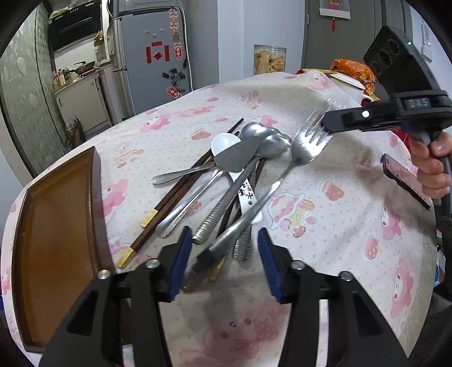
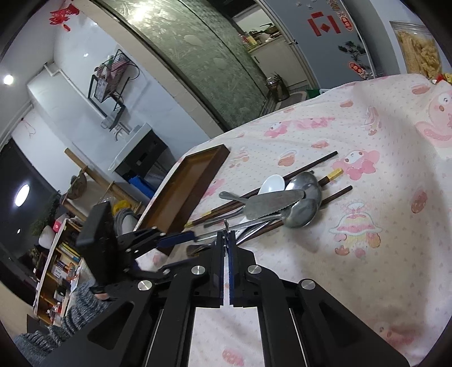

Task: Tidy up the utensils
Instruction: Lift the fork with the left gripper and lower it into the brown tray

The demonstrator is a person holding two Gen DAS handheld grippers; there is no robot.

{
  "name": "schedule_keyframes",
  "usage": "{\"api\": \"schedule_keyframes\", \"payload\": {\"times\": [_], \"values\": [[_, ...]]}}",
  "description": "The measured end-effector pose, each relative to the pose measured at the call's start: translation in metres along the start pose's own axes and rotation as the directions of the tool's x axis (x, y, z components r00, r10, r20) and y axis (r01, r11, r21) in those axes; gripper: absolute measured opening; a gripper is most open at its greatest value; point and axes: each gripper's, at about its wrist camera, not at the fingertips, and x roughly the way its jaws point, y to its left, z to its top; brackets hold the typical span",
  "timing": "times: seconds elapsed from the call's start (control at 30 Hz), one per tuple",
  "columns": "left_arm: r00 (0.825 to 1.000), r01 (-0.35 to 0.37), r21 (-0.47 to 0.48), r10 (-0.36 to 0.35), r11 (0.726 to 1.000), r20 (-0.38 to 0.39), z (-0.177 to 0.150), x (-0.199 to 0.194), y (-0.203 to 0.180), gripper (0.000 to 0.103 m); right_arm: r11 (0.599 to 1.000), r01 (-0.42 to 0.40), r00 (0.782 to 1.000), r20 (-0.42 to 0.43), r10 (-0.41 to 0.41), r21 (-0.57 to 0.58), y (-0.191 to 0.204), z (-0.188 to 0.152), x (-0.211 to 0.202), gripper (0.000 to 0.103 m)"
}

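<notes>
"DAS" on the right gripper [image 1: 327,124]

We're in a home kitchen: beyond the fingers stand a magnet-covered fridge [image 1: 154,62], a range hood [image 1: 75,25] and a wok [image 1: 84,66] on the counter.

Counter wears a pink cartoon-print cloth [image 1: 325,225]; a phone [image 1: 404,180] lies at its right edge, w/ an orange snack bag [image 1: 356,72] and a clear jar of snacks [image 1: 269,59] at the far end. Grey fridge [image 1: 154,65] w/ red stickers stands behind, kitchen beyond. Bookshelf [image 2: 58,268] sits off the counter's left side.
</notes>
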Motion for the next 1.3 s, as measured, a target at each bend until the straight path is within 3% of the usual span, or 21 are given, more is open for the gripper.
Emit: {"api": "schedule_keyframes", "payload": {"times": [0.13, 0.4, 0.57, 0.8, 1.07, 1.3], "values": [[1.000, 0.026, 0.021, -0.025, 0.999, -0.014, 0.000, 0.001, -0.006, 0.029, 1.000, -0.014, 1.000, -0.003, 0.014, -0.001, 0.003, -0.001, -0.006, 0.003], [1.000, 0.009, 0.050, -0.009, 0.999, -0.003, -0.001, -0.020, -0.011, 0.023, 0.999, -0.044, 0.999, 0.002, 0.044, -0.009, 0.014, 0.010, -0.001, 0.002], [0.999, -0.042, 0.007, 0.042, 0.999, 0.021, 0.003, -0.043, 0.016, 0.023, 0.996, -0.076, 0.997, -0.010, 0.076, -0.045, 0.040, 0.034, 0.020, 0.002], [0.987, -0.158, -0.079, 0.160, 0.984, 0.017, 0.005, -0.073, 0.090, 0.023, 0.987, -0.139, 0.989, -0.055, 0.135, -0.085, 0.087, 0.087, 0.088, 0.002], [0.967, -0.251, -0.146, 0.242, 0.957, -0.074, -0.023, -0.064, 0.146, 0.020, 0.982, -0.168, 0.972, -0.183, 0.151, -0.082, 0.106, 0.118, 0.187, 0.002], [0.963, -0.263, -0.190, 0.245, 0.946, -0.112, -0.038, -0.052, 0.172, 0.019, 0.984, -0.168, 0.955, -0.255, 0.149, -0.052, 0.099, 0.127, 0.237, 0.002]]}}
